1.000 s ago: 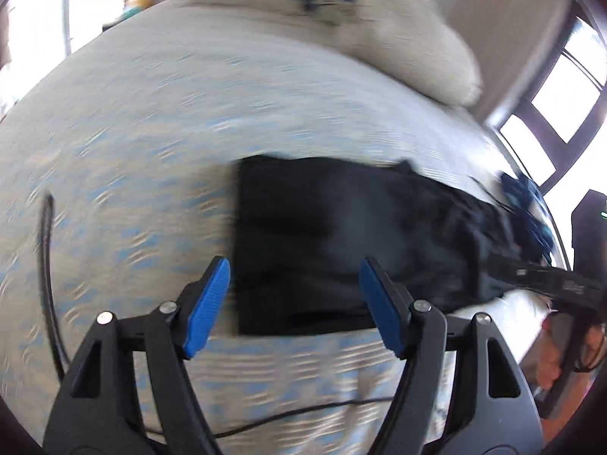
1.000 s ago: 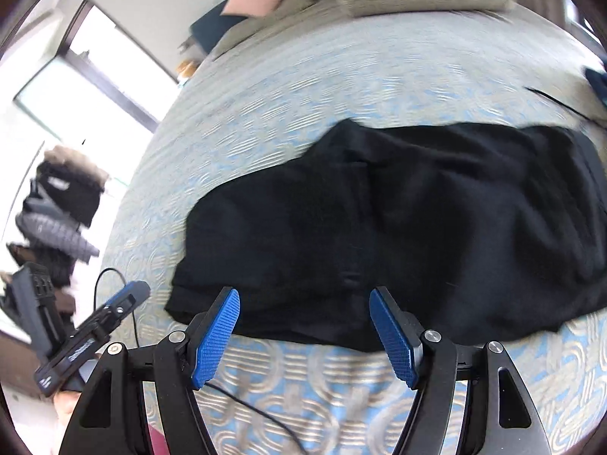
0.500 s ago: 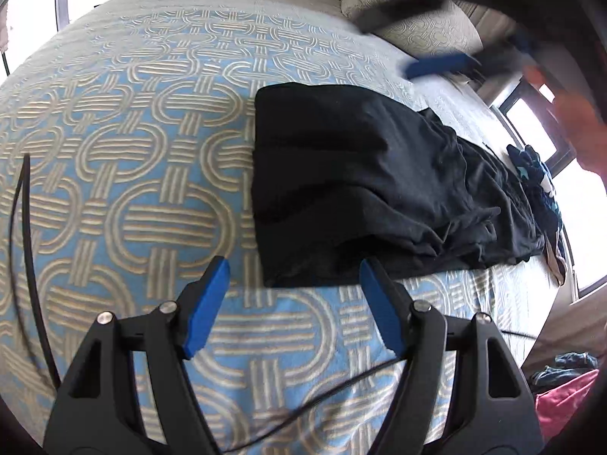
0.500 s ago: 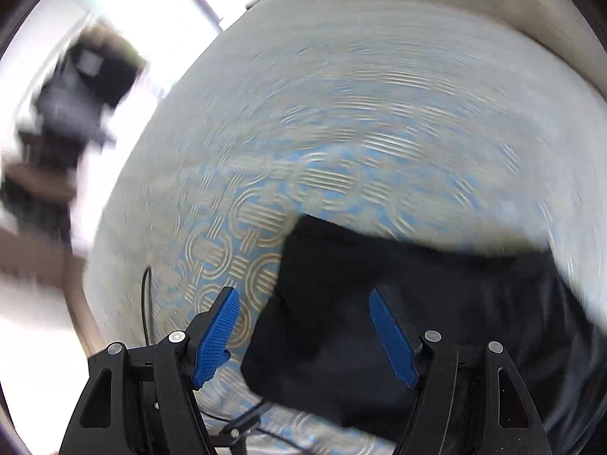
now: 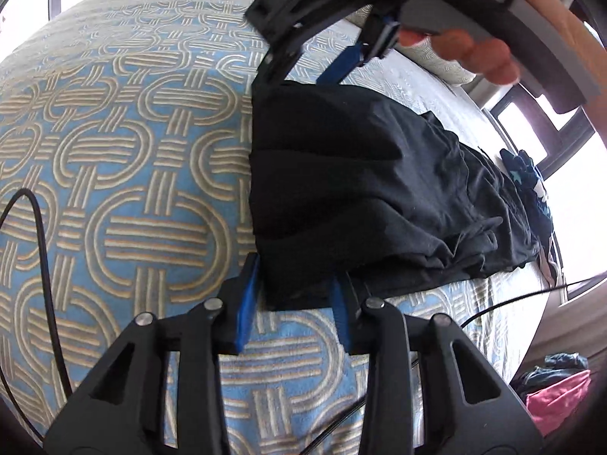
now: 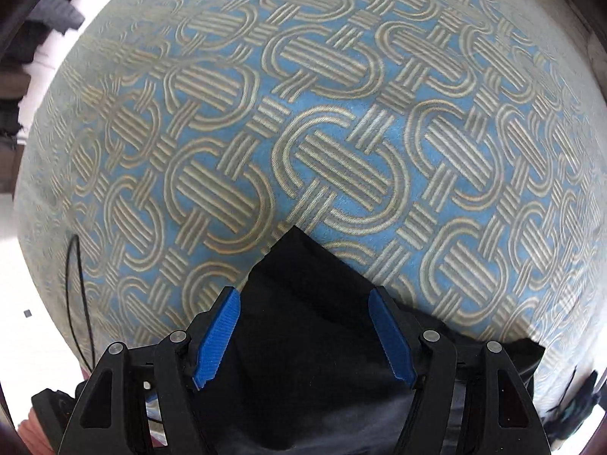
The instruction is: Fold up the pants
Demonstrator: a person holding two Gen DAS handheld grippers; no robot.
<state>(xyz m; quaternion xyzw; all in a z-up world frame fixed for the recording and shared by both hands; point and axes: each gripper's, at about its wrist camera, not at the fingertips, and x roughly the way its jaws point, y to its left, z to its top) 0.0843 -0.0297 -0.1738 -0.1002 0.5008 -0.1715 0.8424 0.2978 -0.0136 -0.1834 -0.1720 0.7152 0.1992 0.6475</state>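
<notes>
Black pants [image 5: 360, 174] lie lengthwise on a blue and beige patterned bedspread [image 5: 114, 151]. My left gripper [image 5: 296, 303] is at their near corner. Its jaws are closing, with the fabric bunched between the blue pads [image 5: 248, 295]. My right gripper [image 5: 299, 72], held by a hand [image 5: 474, 53], points down over the far corner of the same end. In the right wrist view the right gripper [image 6: 303, 341] stands open. The pointed corner of the pants [image 6: 303, 295] lies under the gap between its pads, on the bedspread [image 6: 303, 113].
A thin black cable [image 5: 41, 246] curves over the bed at the left, and the cable [image 6: 76, 303] shows again at the bed's edge. A dark blue patterned garment [image 5: 527, 178] lies beyond the pants. Pink and dark clothes [image 5: 557, 398] sit on the floor.
My left gripper sank onto the near corner and its jaws narrowed around the fabric. My right gripper swept across the pants to the far corner and turned to point down.
</notes>
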